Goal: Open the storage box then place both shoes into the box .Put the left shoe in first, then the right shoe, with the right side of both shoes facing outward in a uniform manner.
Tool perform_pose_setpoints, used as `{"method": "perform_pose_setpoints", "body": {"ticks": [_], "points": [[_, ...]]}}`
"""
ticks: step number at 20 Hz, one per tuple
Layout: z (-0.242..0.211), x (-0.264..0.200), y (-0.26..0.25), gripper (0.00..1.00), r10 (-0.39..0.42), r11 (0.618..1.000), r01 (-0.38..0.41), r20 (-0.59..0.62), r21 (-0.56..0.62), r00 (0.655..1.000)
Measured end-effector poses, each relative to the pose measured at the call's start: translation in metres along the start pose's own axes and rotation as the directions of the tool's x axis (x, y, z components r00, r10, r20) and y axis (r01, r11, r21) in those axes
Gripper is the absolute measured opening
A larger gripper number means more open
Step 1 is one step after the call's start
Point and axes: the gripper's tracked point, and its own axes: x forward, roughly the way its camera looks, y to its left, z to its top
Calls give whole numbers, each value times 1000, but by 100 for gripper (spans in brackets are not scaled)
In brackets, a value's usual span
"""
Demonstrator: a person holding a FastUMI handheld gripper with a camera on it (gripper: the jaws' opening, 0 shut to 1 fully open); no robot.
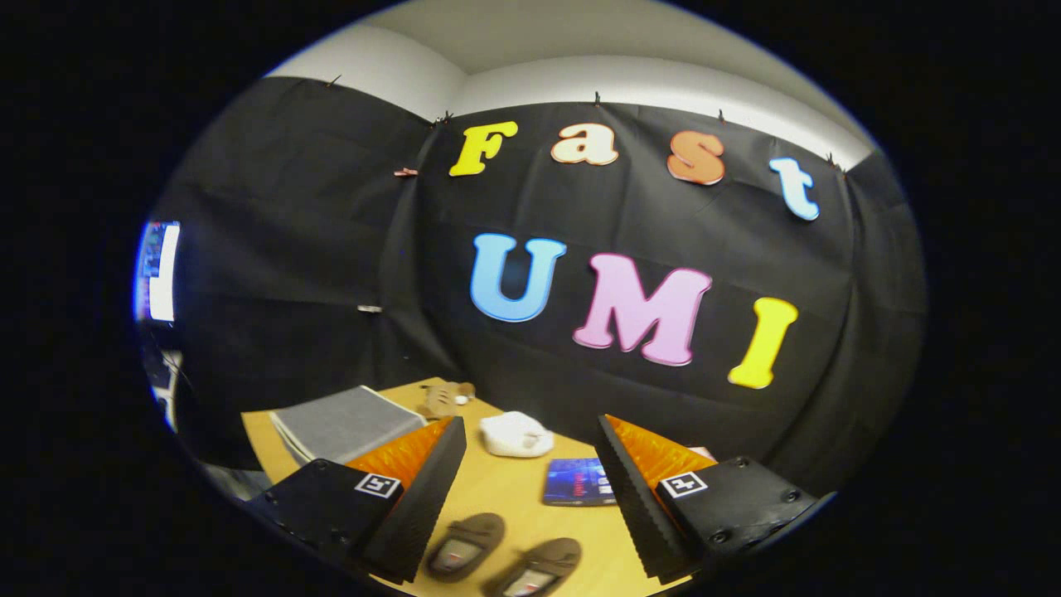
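Note:
Two brown shoes lie side by side on the wooden table [506, 497], the left-hand shoe [466, 545] and the right-hand shoe [537, 568], both below and between my fingers. My gripper [530, 464] hangs above the table, open, with nothing between its black and orange fingers [423, 489]. A grey storage box [344, 424] with its lid down sits beyond the left finger, toward the table's back left corner.
A white rounded object [515, 434] rests on the table ahead of the fingers. A blue booklet [576, 482] lies beside the right finger. A small tan plush toy [443, 400] sits at the table's far edge, behind the box. A lit screen [157, 271] stands far left.

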Motion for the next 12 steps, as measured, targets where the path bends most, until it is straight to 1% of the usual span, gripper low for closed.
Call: {"method": "perform_pose_setpoints", "body": {"ticks": [1,2,3,4,5,6,7,8,10,11,12], "points": [[2,4,10,97,57,995,-57,3,87,998],[5,11,23,97,124,976,-124,16,178,992],[6,19,38,97,200,940,-199,24,277,980],[7,24,52,98,278,884,-269,32,382,960],[5,28,65,99,347,813,-322,40,486,937],[3,31,74,98,406,731,-361,57,578,912],[-3,33,80,98,441,657,-379,76,652,894],[-12,37,83,98,468,591,-387,90,707,879],[-24,58,89,98,520,463,-402,125,790,845],[-32,68,94,98,547,411,-400,129,819,827],[-42,79,98,98,566,373,-396,132,839,814]]}}
